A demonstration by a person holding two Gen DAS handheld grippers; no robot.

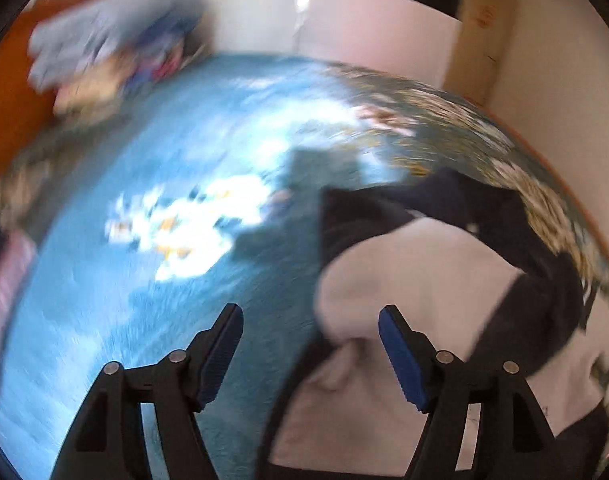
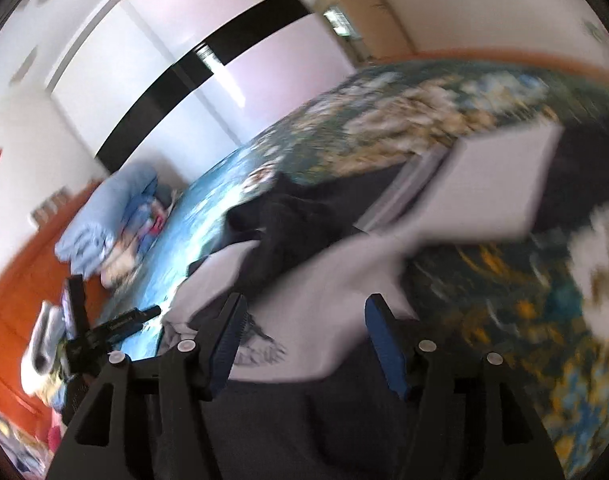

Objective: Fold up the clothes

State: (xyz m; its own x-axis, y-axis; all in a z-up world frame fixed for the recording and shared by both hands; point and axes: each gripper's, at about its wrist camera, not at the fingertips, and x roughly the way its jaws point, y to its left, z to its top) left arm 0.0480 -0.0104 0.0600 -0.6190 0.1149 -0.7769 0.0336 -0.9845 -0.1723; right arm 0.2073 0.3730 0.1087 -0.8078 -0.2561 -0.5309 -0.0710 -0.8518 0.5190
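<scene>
Black-and-white cloth, the shirt [image 1: 416, 280], lies crumpled at the lower right of the left wrist view on a blue floral bedspread [image 1: 152, 280]. The left gripper [image 1: 310, 354] hangs over its edge, jaws apart and empty. In the right wrist view the right gripper [image 2: 302, 342] is also spread wide, holding nothing, with the shirt [image 2: 304, 240] filling mid-frame beyond it. A pile of pale blue bedding [image 2: 100, 224] sits at the left. Both views are blurred.
</scene>
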